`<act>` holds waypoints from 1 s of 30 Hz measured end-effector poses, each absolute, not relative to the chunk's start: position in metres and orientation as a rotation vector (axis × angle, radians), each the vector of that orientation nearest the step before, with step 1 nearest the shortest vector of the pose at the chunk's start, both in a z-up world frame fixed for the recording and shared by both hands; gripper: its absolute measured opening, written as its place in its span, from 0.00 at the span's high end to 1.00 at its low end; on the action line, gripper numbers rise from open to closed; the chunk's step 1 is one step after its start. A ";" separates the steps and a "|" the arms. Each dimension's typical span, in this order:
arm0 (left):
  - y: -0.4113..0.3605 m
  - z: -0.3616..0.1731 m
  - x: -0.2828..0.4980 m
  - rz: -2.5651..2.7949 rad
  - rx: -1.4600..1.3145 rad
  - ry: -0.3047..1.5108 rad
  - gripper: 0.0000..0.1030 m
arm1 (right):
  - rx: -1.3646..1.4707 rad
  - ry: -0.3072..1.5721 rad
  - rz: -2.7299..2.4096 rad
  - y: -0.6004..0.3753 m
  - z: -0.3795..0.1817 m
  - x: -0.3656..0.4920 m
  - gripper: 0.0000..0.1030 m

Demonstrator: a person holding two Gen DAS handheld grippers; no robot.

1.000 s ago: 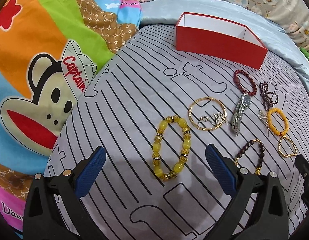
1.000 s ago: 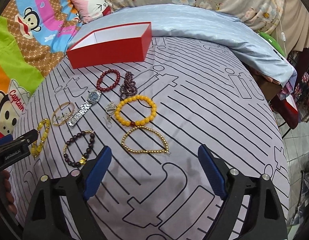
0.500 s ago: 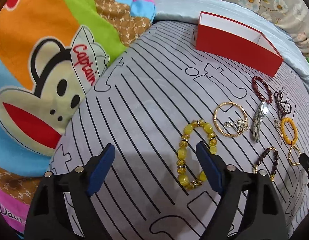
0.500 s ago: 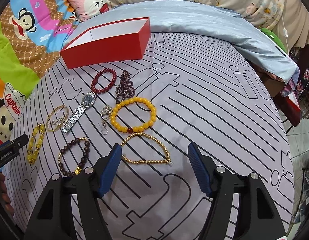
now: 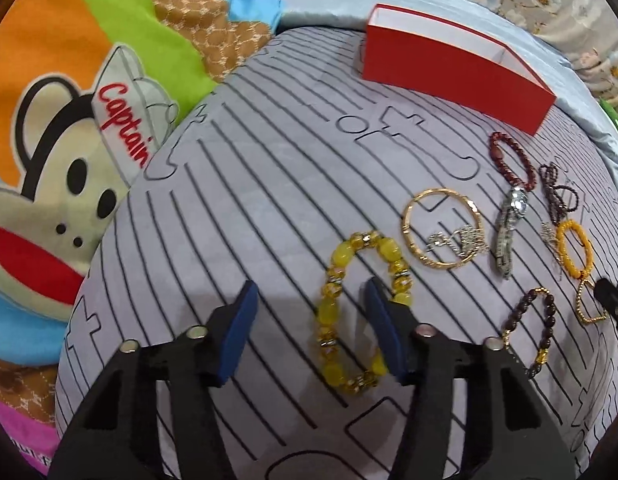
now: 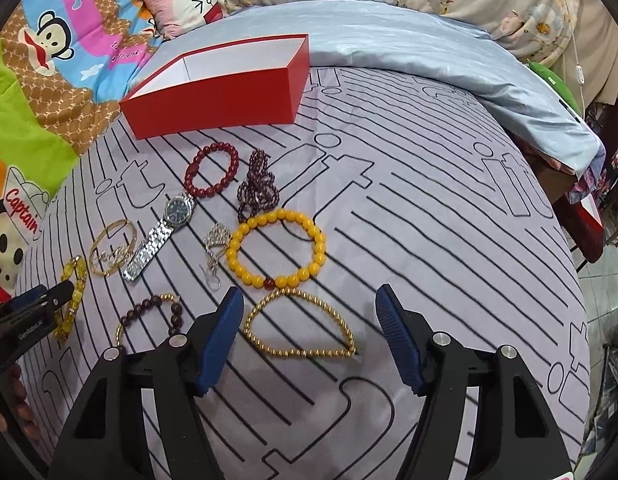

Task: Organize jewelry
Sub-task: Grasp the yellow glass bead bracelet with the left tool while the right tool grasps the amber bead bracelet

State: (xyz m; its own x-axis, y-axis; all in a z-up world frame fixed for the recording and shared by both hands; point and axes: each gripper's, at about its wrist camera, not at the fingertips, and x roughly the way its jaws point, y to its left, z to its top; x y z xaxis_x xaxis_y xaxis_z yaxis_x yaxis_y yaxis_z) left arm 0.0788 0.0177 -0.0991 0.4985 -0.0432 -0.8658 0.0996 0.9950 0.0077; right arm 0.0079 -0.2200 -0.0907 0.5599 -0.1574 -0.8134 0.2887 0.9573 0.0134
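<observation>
Several pieces of jewelry lie on a grey striped cloth (image 5: 269,184). My left gripper (image 5: 309,326) is open low over the cloth, its right finger inside the loop of a yellow bead bracelet (image 5: 341,308), its left finger outside. My right gripper (image 6: 309,334) is open around a thin gold bead bracelet (image 6: 301,328). An open red box (image 6: 217,92) with a white inside stands at the back; it also shows in the left wrist view (image 5: 457,68).
Between the grippers lie a dark bead bracelet (image 6: 149,316), a gold bangle (image 5: 445,228), a silver watch (image 6: 161,236), an orange bead bracelet (image 6: 277,248), a red bead bracelet (image 6: 211,170), a purple bead strand (image 6: 257,188). A cartoon quilt (image 5: 69,120) lies left, a blue sheet (image 6: 389,40) behind.
My left gripper has moved right and down onto the yellow bracelet and narrowed. My right gripper has come forward and down around the thin gold bracelet and narrowed.
</observation>
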 end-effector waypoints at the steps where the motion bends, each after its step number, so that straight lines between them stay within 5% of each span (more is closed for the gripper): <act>1: 0.016 -0.099 0.079 -0.095 0.061 1.045 0.60 | 0.150 0.937 -0.262 -0.221 -0.090 0.011 0.37; 7: 0.012 -0.096 0.081 -0.133 0.051 1.050 0.90 | 0.172 0.952 -0.257 -0.232 -0.097 0.034 0.53; 14: 0.014 -0.093 0.080 -0.159 0.029 1.061 0.91 | 0.144 0.965 -0.252 -0.234 -0.109 0.047 0.71; 18: 0.014 -0.086 0.076 -0.170 0.020 1.053 0.91 | 0.135 0.957 -0.241 -0.235 -0.109 0.049 0.93; 30: 0.013 -0.056 0.068 -0.197 0.007 0.993 0.91 | 0.186 0.898 -0.207 -0.234 -0.078 0.029 0.93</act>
State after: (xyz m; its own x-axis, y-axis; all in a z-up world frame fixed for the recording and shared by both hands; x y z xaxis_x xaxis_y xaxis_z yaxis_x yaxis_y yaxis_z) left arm 0.0678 0.0129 -0.0557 0.5302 -0.1617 -0.8323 0.1678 0.9822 -0.0839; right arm 0.0292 -0.2336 -0.0775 0.6055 -0.1006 -0.7895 0.2555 0.9640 0.0730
